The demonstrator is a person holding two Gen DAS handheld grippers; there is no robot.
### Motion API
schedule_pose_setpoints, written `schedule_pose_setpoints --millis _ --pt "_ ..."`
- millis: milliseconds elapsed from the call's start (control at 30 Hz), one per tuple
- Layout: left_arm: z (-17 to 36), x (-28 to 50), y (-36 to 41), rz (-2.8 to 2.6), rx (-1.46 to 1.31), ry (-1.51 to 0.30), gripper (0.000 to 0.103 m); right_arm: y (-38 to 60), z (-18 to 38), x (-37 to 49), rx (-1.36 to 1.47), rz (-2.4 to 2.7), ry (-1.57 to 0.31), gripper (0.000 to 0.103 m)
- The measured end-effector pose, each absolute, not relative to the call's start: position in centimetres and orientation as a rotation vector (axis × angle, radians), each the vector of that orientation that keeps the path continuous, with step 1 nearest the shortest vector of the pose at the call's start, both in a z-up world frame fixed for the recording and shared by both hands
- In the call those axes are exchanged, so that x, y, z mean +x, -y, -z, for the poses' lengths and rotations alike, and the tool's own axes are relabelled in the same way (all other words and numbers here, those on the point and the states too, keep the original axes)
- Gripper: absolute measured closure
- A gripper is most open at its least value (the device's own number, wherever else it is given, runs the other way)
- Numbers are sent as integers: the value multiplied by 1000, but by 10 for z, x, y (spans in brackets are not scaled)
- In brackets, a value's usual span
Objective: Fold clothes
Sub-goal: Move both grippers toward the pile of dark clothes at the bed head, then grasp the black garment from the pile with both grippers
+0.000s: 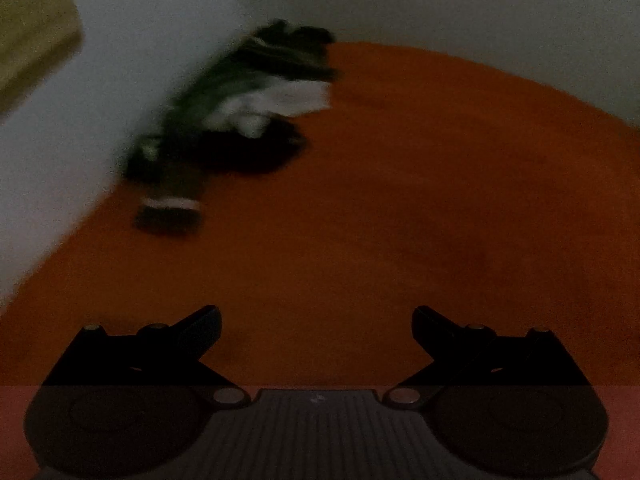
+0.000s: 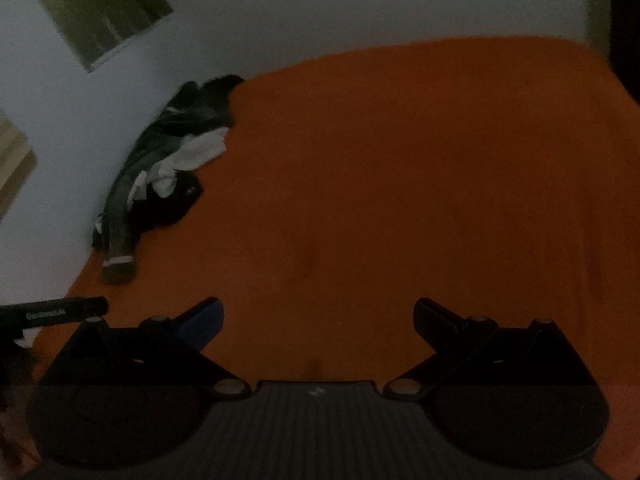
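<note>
Both grippers, left [image 1: 316,322] and right [image 2: 318,314], hang spread and empty above the orange bed [image 2: 400,200] as I steer toward the clothes [image 2: 160,164] heaped by the wall [image 2: 60,140]; soft, limp fabric, best pinched at the striped cuff [image 2: 117,261]

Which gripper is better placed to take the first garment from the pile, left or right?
Probably the left gripper: the pile of clothes looks nearer in its view. Both it and the right gripper are open and empty.
</note>
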State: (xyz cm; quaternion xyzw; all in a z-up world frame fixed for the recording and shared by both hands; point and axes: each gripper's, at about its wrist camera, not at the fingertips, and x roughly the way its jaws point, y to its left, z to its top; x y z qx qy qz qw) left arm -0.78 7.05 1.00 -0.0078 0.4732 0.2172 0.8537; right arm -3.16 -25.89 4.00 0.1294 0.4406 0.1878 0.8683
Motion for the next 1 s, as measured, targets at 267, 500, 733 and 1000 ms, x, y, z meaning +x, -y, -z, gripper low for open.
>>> schedule_pose_setpoints --millis 267,500,733,1000 --pt "14 22 -172 -528 -51 -972 0 183 -33 -4 226 -483 -860 0" --pt "75 61 -257 -470 -204 -929 0 51 -19 65 98 -540 -901 0" --pt "118 144 -349 -389 -516 -912 14 -85 25 164 164 -501 -969 1" --pt "162 216 -391 -412 -647 -915 14 -178 97 257 258 -408 -1099 15"
